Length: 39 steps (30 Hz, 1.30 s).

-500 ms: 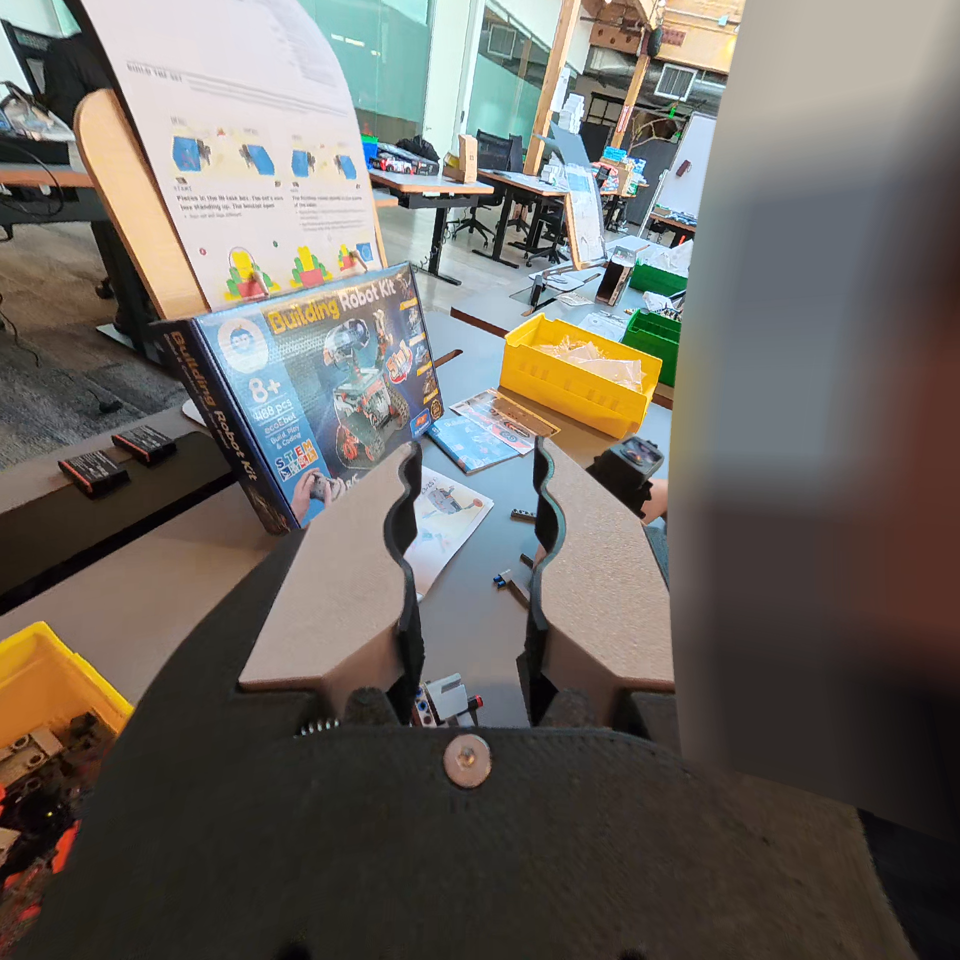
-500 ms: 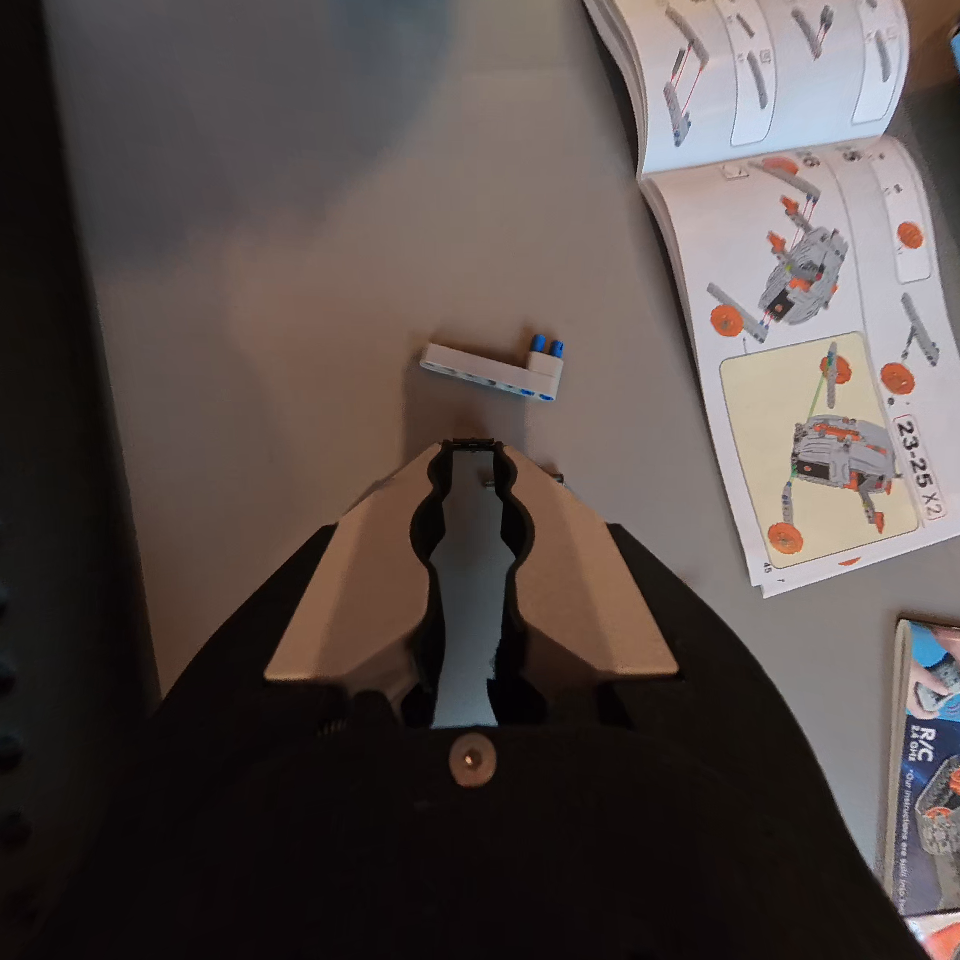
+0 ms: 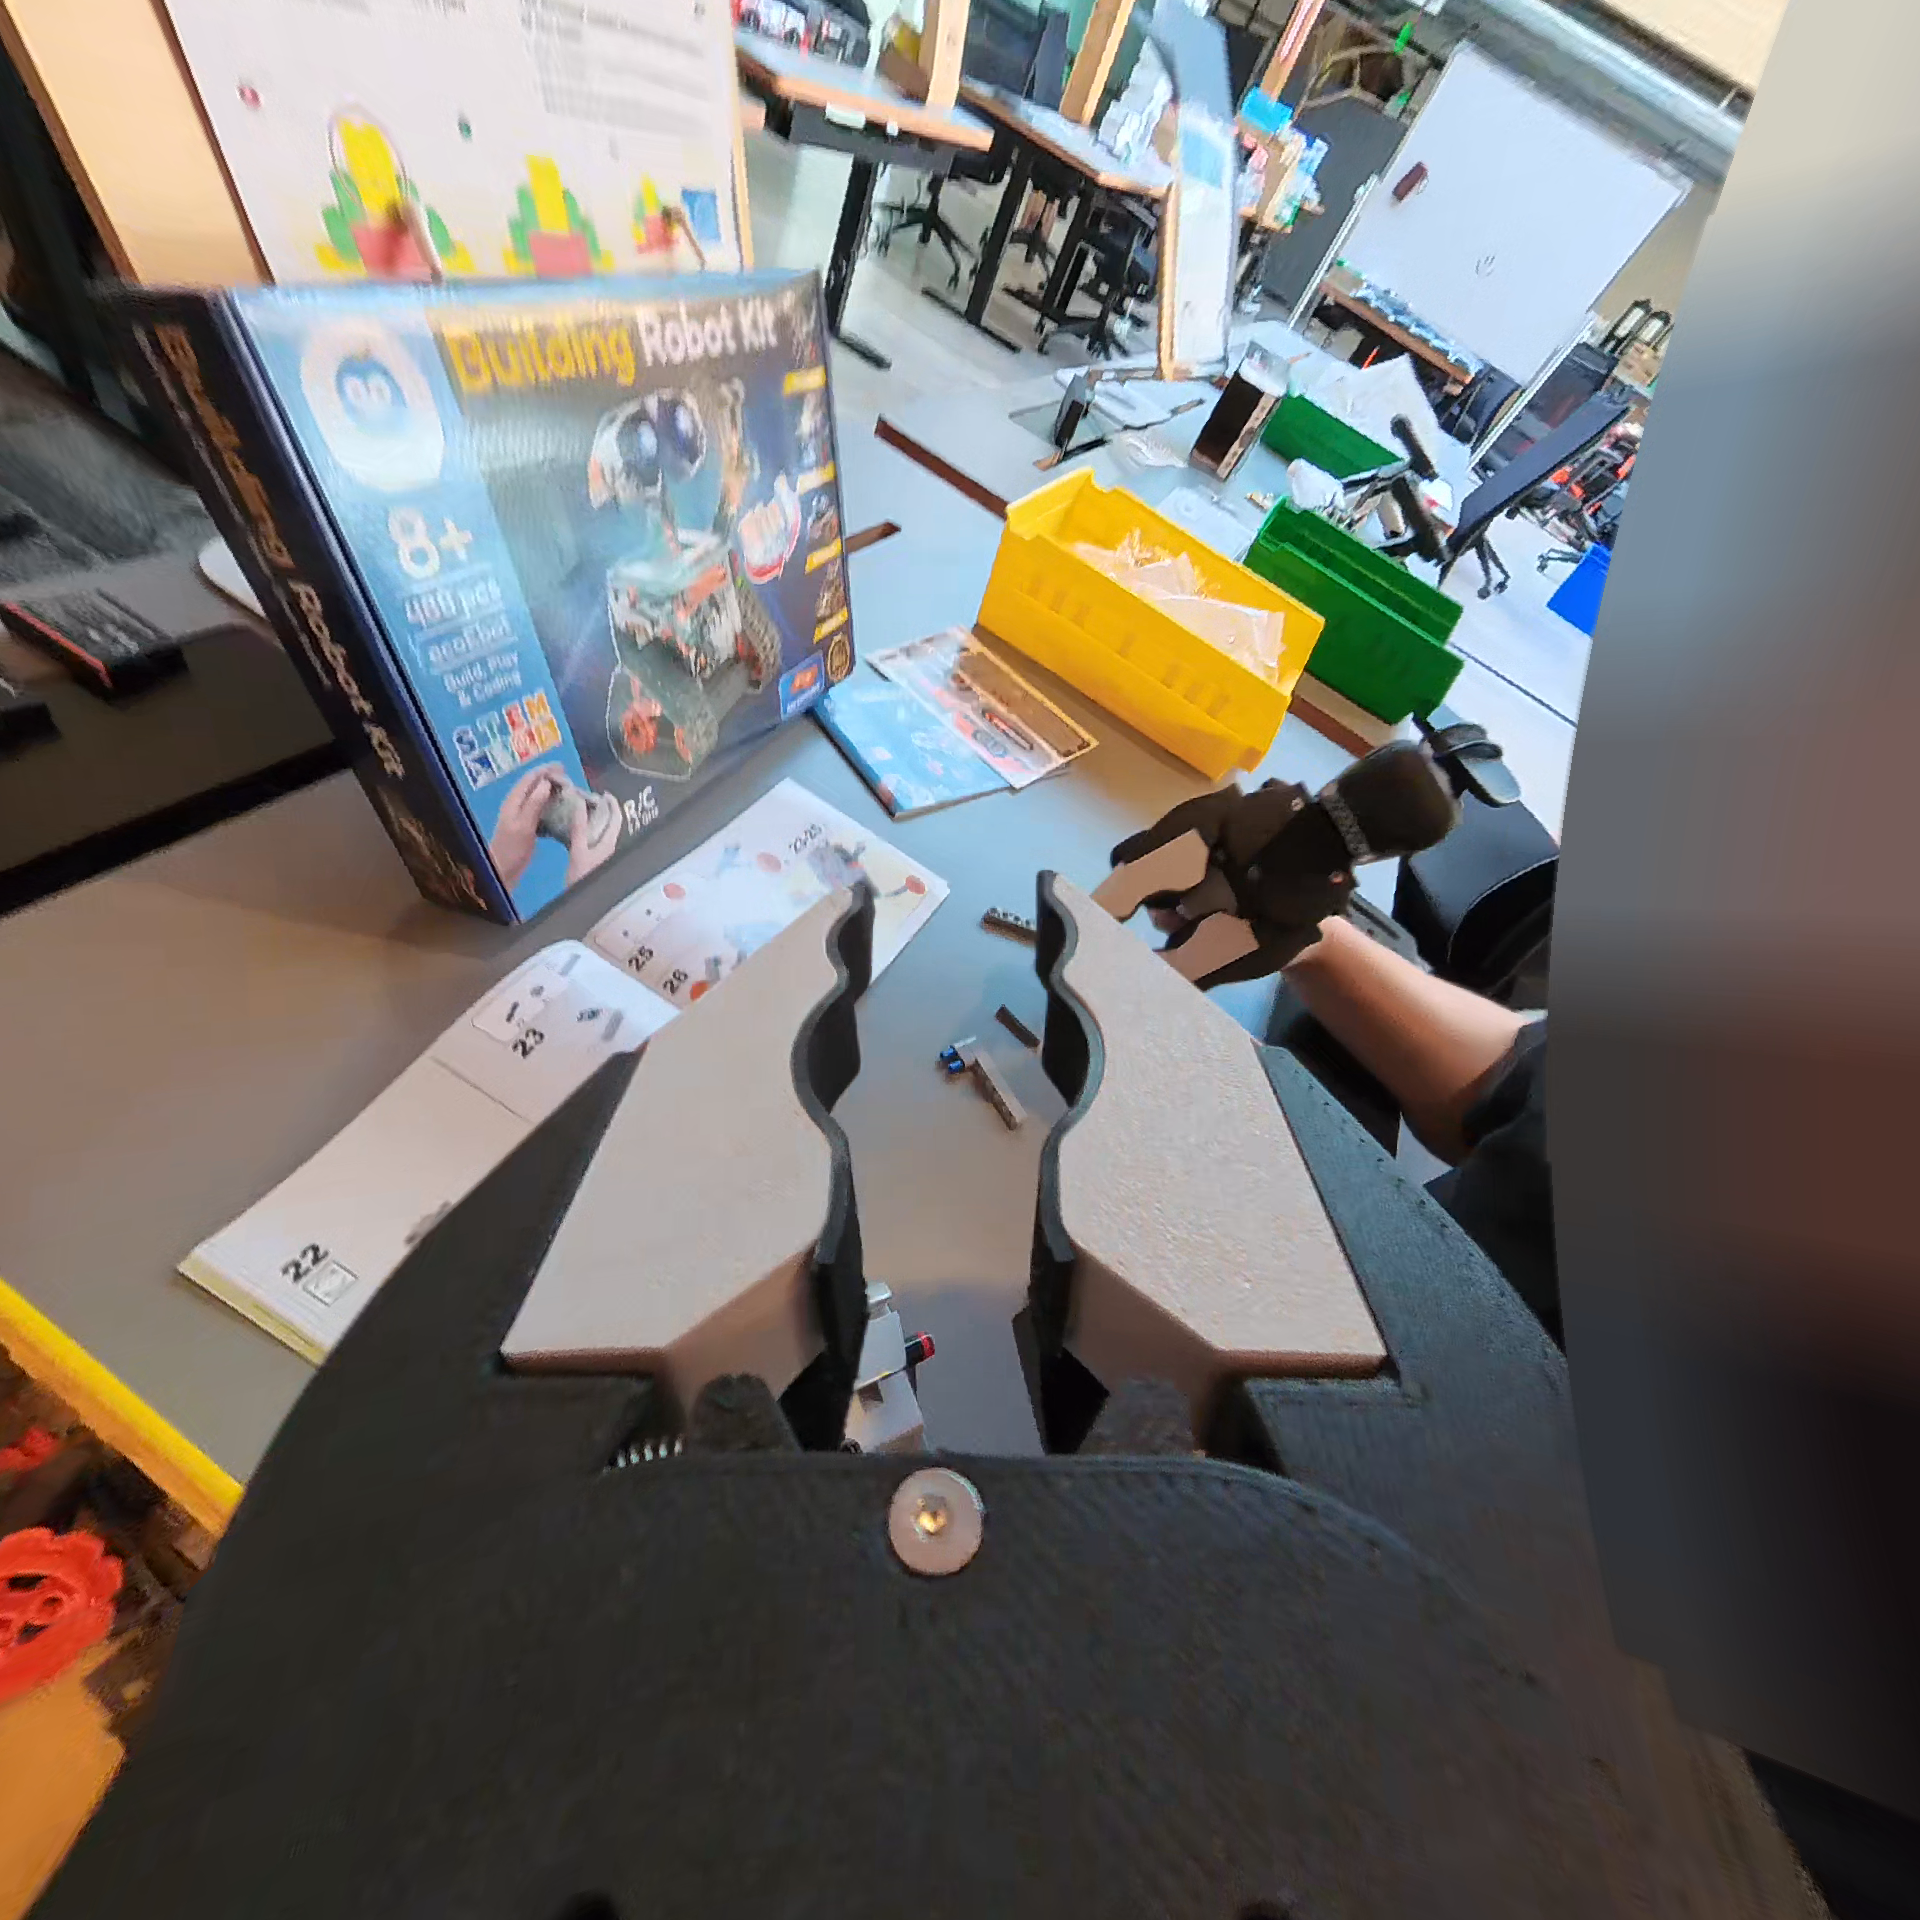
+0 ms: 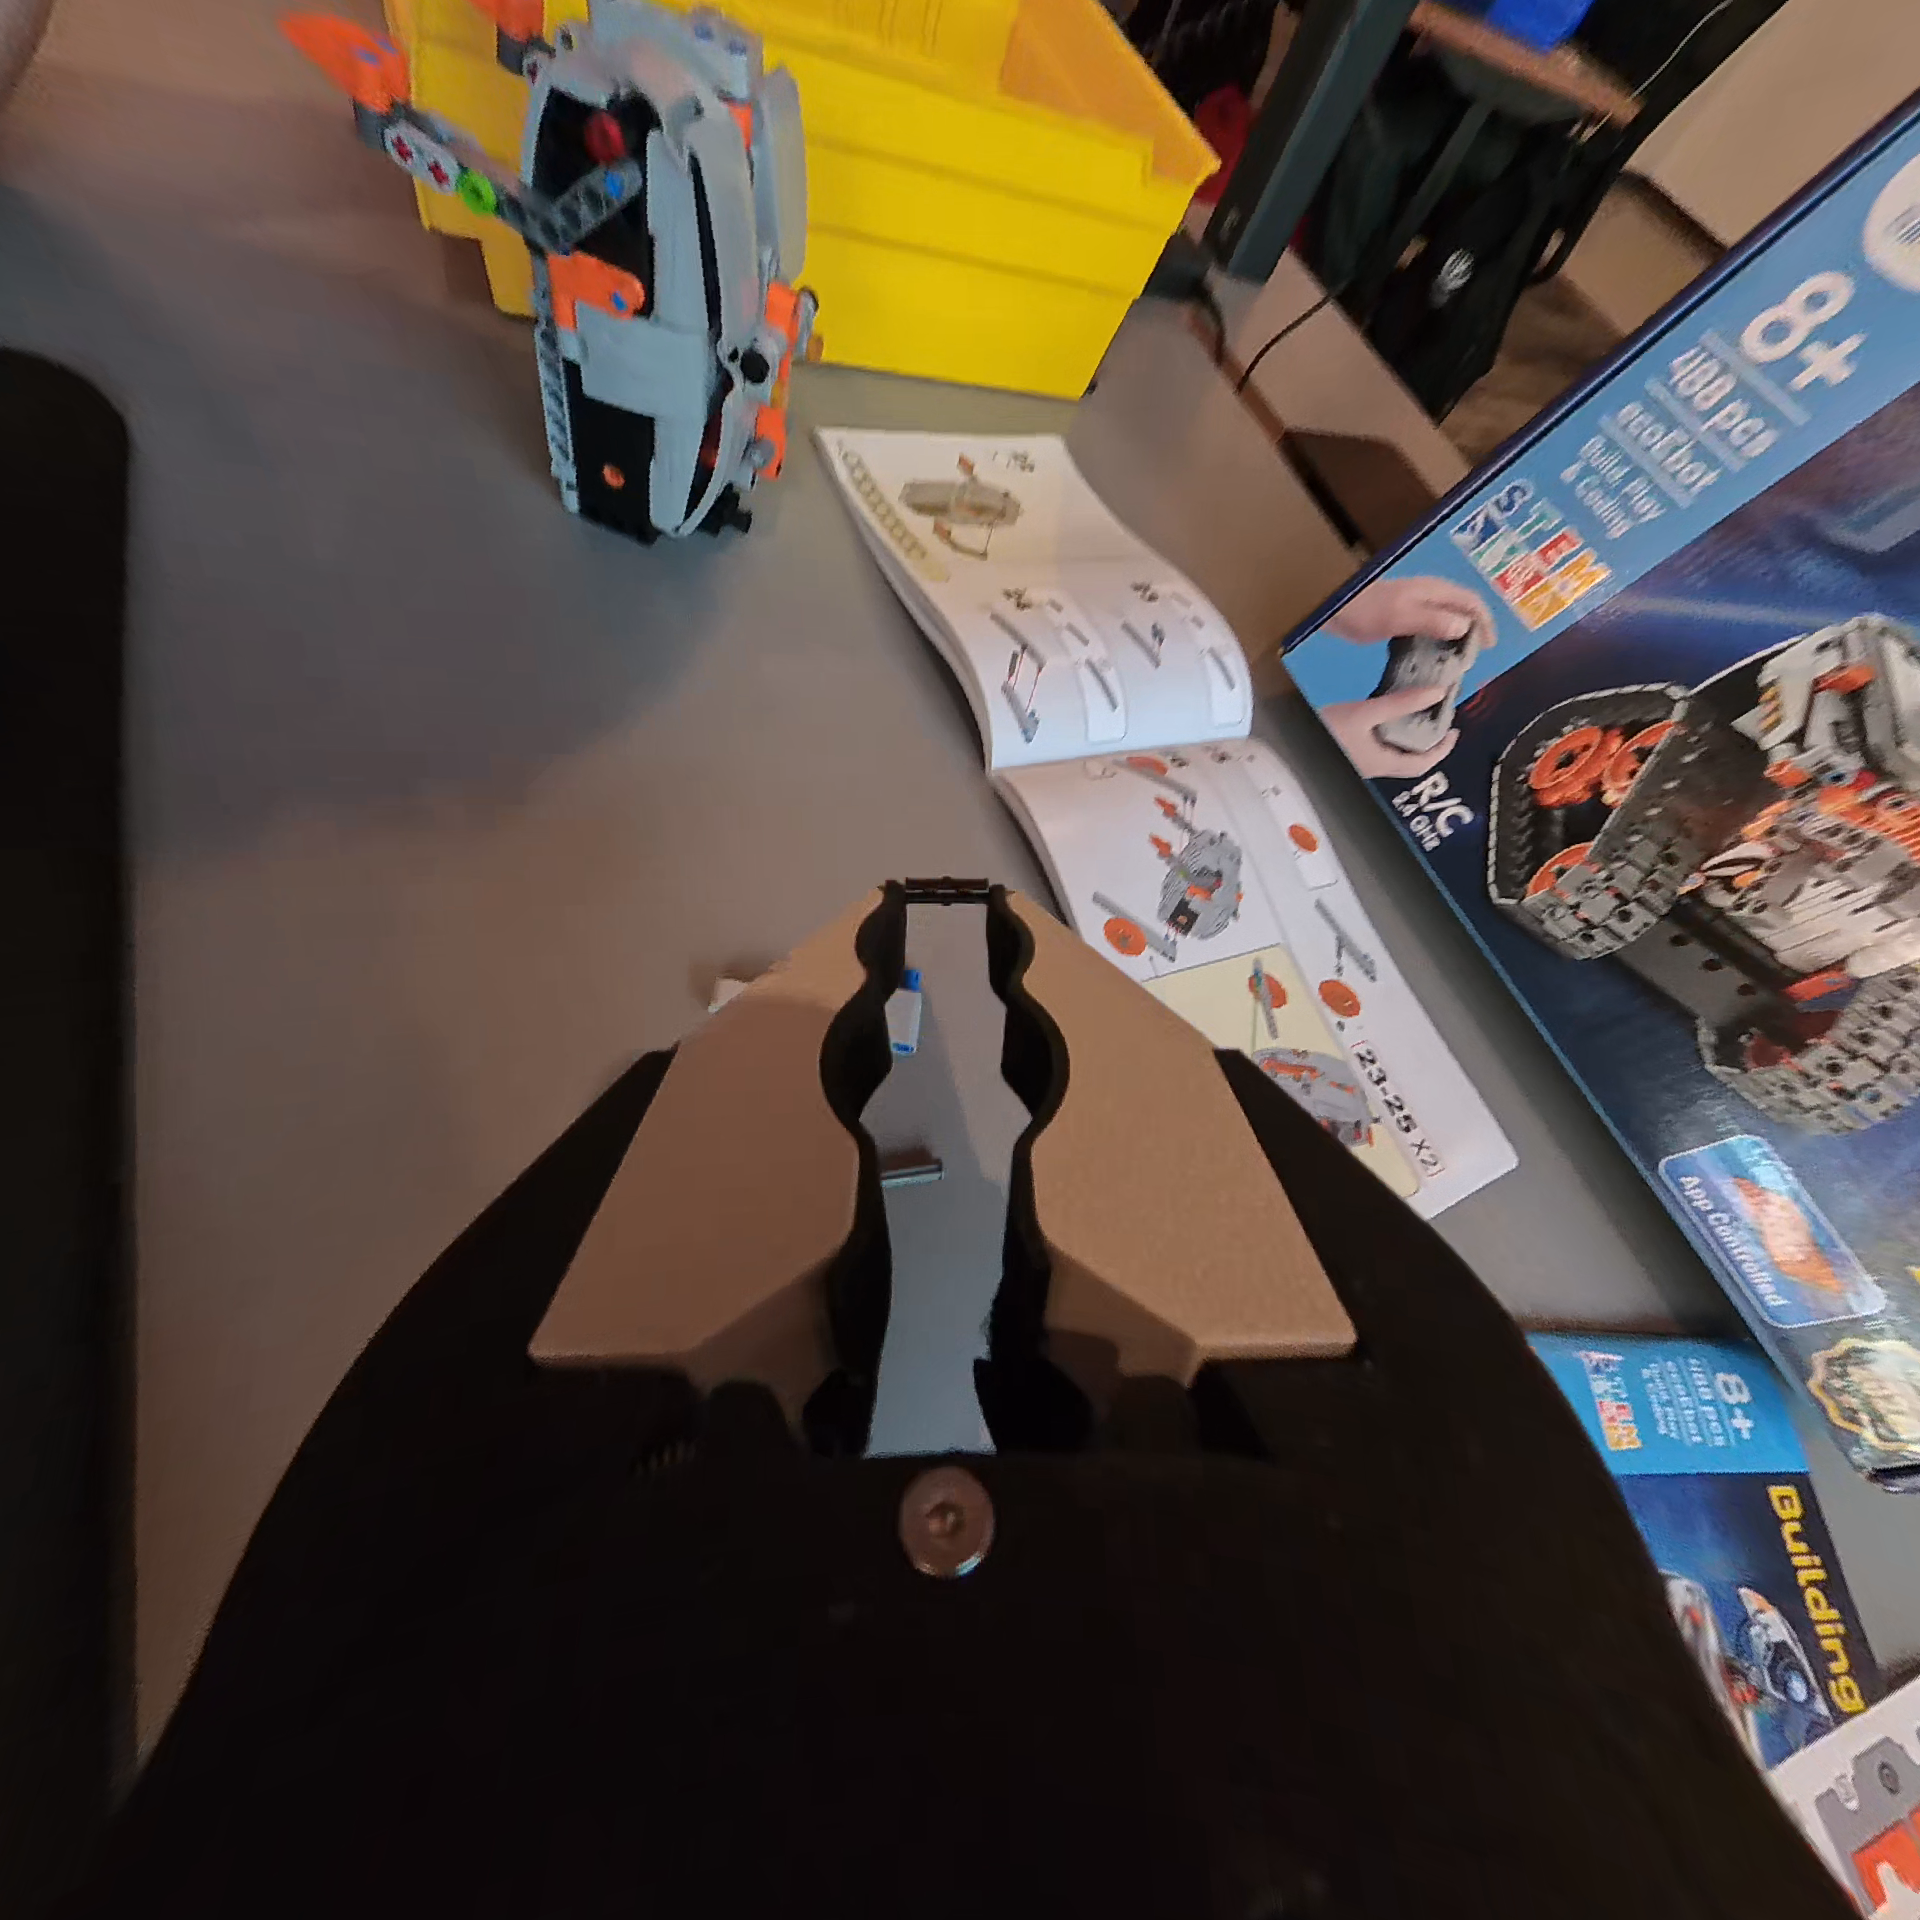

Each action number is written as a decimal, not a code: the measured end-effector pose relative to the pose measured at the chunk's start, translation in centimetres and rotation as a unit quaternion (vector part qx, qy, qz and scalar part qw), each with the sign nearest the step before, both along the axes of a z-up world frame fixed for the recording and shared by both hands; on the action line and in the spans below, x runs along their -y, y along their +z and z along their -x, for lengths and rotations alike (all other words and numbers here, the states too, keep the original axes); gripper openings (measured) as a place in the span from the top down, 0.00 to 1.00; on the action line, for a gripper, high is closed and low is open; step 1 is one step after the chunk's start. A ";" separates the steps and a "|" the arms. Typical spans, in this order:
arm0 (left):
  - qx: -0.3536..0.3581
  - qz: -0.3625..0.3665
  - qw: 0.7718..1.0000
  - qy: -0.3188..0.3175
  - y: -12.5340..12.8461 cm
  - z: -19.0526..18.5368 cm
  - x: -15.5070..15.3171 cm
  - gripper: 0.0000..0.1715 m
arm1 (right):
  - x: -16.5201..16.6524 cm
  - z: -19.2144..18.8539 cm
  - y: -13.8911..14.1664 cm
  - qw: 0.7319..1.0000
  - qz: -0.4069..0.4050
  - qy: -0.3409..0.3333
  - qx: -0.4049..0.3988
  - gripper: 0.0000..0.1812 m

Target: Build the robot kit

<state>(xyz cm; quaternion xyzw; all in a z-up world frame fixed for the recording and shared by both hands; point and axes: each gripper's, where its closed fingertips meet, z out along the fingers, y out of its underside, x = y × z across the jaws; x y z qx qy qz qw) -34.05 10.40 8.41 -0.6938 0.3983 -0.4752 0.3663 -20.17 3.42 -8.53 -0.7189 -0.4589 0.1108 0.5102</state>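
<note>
My right gripper (image 4: pixel 945 891) is shut on a small black pin held crosswise between its tips, a little above the grey table. Under it lie a pale beam with blue pins (image 4: pixel 906 1013) and a short grey axle (image 4: pixel 912 1172). A partly built grey, black and orange model (image 4: pixel 655 301) stands upright farther ahead. My left gripper (image 3: pixel 951 904) is open and empty above the table. The same beam (image 3: pixel 987 1081) and small dark pieces (image 3: pixel 1013 1023) lie beyond its fingers. The right gripper (image 3: pixel 1164 904), held by a hand, also shows in the left wrist view.
A blue robot kit box (image 3: pixel 540 582) stands behind an open instruction booklet (image 3: pixel 623 997). A yellow bin (image 3: pixel 1143 644) and green bins (image 3: pixel 1351 613) sit farther back, with leaflets (image 3: pixel 956 717) in front. Another yellow bin (image 4: pixel 935 208) stands behind the model. Orange gears (image 3: pixel 42 1600) lie at the lower left. The tips of one gripper are about 25 cm away from the tips of the other.
My right gripper has tilted up from looking straight down, still holding the black pin; the beam now lies under its fingers. My left gripper has tilted down towards the table.
</note>
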 end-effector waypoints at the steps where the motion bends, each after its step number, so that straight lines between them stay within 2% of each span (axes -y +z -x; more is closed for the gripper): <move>1: -0.010 0.009 1.000 -0.001 -0.6 -0.3 -0.1 0.83 | -0.1 0.1 0.4 1.000 -0.010 -0.002 -0.004 0.93; 10: -0.027 0.045 0.998 -0.035 -2.5 -2.4 0.4 0.85 | -0.5 0.8 2.8 0.996 -0.076 -0.022 -0.036 0.93; 14: -0.040 0.052 0.996 -0.057 -3.3 -3.3 1.3 0.86 | -0.5 0.8 2.8 0.996 -0.078 -0.022 -0.035 0.93; 18: -0.078 0.040 0.995 -0.040 -4.7 -3.3 0.9 0.87 | -0.4 0.7 2.8 0.996 -0.077 -0.021 -0.035 0.93; 21: -0.082 0.044 0.995 -0.040 -4.5 -2.7 0.8 0.88 | -0.3 0.6 2.5 0.997 -0.067 -0.019 -0.029 0.93; 23: -0.082 0.046 0.995 -0.031 -4.1 -1.8 0.5 0.88 | -0.1 0.7 0.9 1.000 -0.019 -0.010 -0.012 0.93; 27: -0.108 0.029 0.993 0.025 -3.6 1.5 -1.1 0.88 | 0.9 -0.3 -4.0 0.993 0.096 0.001 0.069 0.93; 30: -0.117 0.008 0.990 0.082 -2.7 4.4 -2.5 0.88 | 1.7 -1.1 -6.3 0.982 0.161 0.004 0.096 0.93; 34: -0.135 -0.007 0.980 0.146 -2.1 8.0 -3.7 0.88 | 2.2 -1.6 -7.6 0.974 0.200 0.004 0.107 0.93; 39: -0.190 0.004 0.954 0.230 -3.3 13.3 -5.5 0.88 | 2.3 -1.8 -7.8 0.972 0.211 0.003 0.106 0.92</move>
